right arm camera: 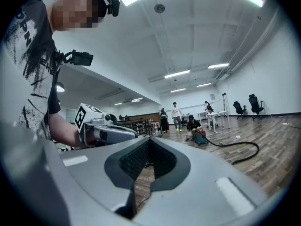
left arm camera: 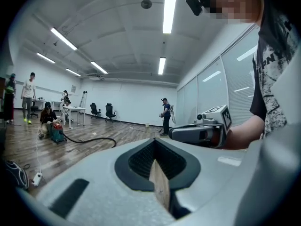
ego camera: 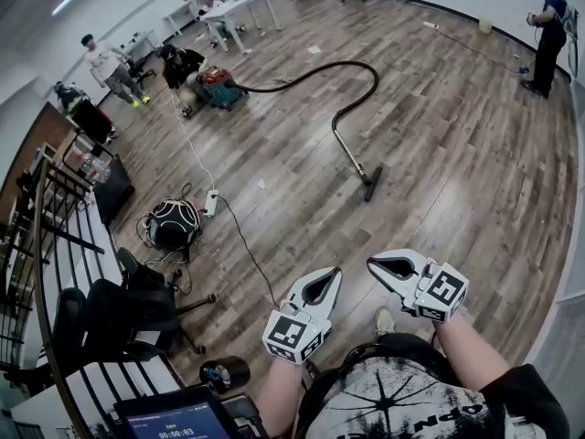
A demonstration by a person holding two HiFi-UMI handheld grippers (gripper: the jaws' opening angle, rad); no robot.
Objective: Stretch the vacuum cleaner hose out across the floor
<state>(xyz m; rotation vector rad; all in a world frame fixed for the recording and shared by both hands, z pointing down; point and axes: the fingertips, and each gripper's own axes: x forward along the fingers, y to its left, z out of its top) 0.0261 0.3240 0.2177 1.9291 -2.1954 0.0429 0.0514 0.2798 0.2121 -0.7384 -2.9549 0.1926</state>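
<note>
The teal-and-red vacuum cleaner stands far across the wood floor. Its black hose loops right, then runs back down the wand to the floor head. My left gripper and right gripper are held close to my chest, well short of the hose, both shut with nothing between the fingers. In the left gripper view the vacuum, the hose and the right gripper show beyond the closed left gripper. In the right gripper view the vacuum and hose lie past the closed right gripper.
A person crouches beside the vacuum; others stand at the far left and far right. A power strip with its cable, a black round bag, an office chair and a tape roll lie at my left.
</note>
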